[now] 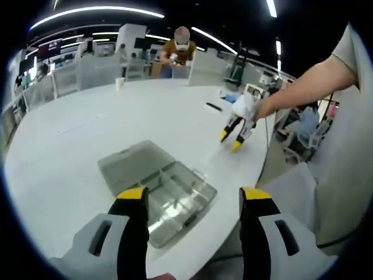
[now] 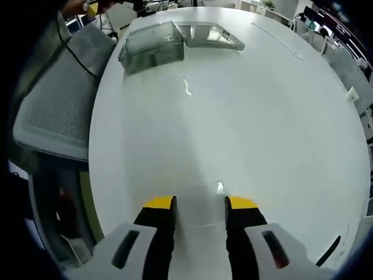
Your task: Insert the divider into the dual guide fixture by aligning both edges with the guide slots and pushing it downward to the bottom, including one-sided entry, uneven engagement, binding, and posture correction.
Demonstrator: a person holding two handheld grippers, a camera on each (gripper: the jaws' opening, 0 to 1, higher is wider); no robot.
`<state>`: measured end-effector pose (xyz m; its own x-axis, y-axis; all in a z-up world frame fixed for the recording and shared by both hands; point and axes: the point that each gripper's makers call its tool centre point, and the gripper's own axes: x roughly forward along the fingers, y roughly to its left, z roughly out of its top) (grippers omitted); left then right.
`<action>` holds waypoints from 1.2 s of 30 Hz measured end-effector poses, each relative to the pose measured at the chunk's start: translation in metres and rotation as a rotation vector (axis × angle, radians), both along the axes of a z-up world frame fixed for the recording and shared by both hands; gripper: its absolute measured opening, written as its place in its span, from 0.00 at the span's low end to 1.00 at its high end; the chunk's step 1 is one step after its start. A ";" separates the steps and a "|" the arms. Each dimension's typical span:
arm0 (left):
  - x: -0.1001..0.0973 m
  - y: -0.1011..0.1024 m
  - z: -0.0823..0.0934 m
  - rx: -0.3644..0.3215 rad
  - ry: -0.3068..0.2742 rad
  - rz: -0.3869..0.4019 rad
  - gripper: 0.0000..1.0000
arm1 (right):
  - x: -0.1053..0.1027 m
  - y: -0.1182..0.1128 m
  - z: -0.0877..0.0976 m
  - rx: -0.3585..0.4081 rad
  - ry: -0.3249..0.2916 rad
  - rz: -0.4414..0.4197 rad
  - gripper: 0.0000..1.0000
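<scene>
A clear plastic box [image 1: 182, 195] with guide compartments lies open on the white table [image 1: 87, 128], its lid [image 1: 129, 163] folded flat behind it. My left gripper [image 1: 193, 193] hovers open just in front of the box with nothing between its fingers. Further right over the table, a hand holds my right gripper [image 1: 229, 142] tips-down. In the right gripper view a thin clear divider [image 2: 200, 205] spans the narrow gap of my right gripper [image 2: 200, 203], whose fingers are closed against its edges low over the table [image 2: 245, 116]. The box [image 2: 152, 49] and its lid [image 2: 210, 35] are far ahead.
A small clear piece [image 2: 186, 86] lies loose on the table short of the box. A grey chair [image 2: 52, 116] stands at the table's edge beside the box. A black pen-like object [image 1: 214, 107] and a white cup [image 1: 119, 83] sit at the far side. People sit at desks beyond.
</scene>
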<state>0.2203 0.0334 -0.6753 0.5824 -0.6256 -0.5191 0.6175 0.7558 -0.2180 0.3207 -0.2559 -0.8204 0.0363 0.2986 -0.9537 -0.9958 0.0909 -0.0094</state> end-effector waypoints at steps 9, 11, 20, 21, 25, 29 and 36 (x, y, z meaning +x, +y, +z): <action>-0.002 -0.002 0.002 -0.002 0.001 0.005 0.61 | 0.000 0.000 -0.001 -0.026 0.002 0.031 0.29; -0.002 -0.001 0.002 -0.003 0.002 0.008 0.61 | 0.000 0.000 -0.001 -0.028 0.003 0.028 0.29; -0.003 0.000 0.000 -0.006 0.007 0.016 0.61 | 0.000 0.000 0.000 -0.037 0.001 0.028 0.28; -0.003 0.000 0.000 -0.006 0.007 0.017 0.61 | 0.000 0.000 -0.001 -0.037 0.000 0.029 0.28; -0.003 0.001 0.000 -0.007 0.008 0.019 0.61 | -0.001 0.002 0.000 -0.029 -0.002 0.020 0.28; -0.003 0.001 0.000 -0.007 0.008 0.019 0.61 | -0.002 0.004 0.000 -0.027 -0.004 0.023 0.28; -0.004 0.001 0.000 -0.007 0.008 0.018 0.61 | -0.003 0.007 0.001 -0.021 -0.007 0.015 0.28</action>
